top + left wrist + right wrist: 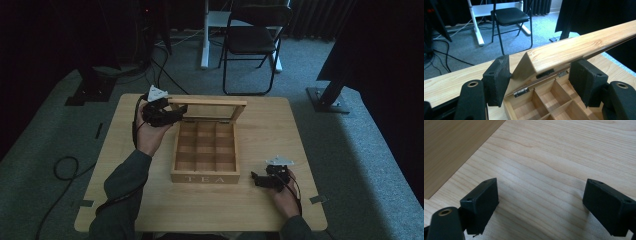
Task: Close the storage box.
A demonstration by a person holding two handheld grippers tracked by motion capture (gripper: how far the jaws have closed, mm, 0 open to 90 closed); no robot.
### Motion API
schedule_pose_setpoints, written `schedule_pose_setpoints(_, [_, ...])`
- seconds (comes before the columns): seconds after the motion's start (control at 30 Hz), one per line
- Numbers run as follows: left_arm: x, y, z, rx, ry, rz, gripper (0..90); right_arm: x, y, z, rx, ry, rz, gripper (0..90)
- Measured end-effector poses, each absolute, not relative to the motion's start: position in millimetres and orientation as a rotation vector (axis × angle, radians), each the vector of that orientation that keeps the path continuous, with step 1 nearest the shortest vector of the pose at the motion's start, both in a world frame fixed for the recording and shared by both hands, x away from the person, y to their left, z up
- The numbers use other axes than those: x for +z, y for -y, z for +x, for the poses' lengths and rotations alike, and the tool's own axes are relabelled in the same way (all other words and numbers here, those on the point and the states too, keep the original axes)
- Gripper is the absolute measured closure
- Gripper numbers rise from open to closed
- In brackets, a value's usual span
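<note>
tea box (205, 159): mid-tabletop (260, 200), nine compartments bare, lid (207, 102) raised on rear hinges | left gripper (541, 82): spread wide around lid's left corner, pads apart from wood | right gripper (541, 205): released, low over tabletop, just right of box front

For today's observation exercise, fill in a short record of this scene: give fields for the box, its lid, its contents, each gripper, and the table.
box: wooden tea box, marked TEA on its front, standing on the table
lid: lid raised, hinged at the far side
contents: compartments look empty
left gripper: left gripper at the lid's corner, jaws apart on either side of the lid edge
right gripper: right gripper over bare tabletop right of the box, jaws open, holding nothing
table: light wooden table
</note>
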State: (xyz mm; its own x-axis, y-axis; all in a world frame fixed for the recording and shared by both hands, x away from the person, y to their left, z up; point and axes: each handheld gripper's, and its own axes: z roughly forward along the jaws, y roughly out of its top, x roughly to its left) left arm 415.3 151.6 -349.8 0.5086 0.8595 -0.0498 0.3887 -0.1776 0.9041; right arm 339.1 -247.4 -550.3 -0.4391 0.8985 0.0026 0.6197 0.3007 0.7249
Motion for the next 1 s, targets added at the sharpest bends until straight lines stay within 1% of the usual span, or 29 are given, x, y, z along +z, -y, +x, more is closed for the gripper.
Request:
schedule_pose_setpoints(0.23, [-351,-150,410,0.609,-1.084,1.760,33.3,-550,247,339,0.933,-2.169,1.358,12.8])
schedule_pose_setpoints(1.0, [-366,-151,387,0.575,-1.115,1.727,30.7,-550,247,339,0.932,-2.166,1.359,12.8])
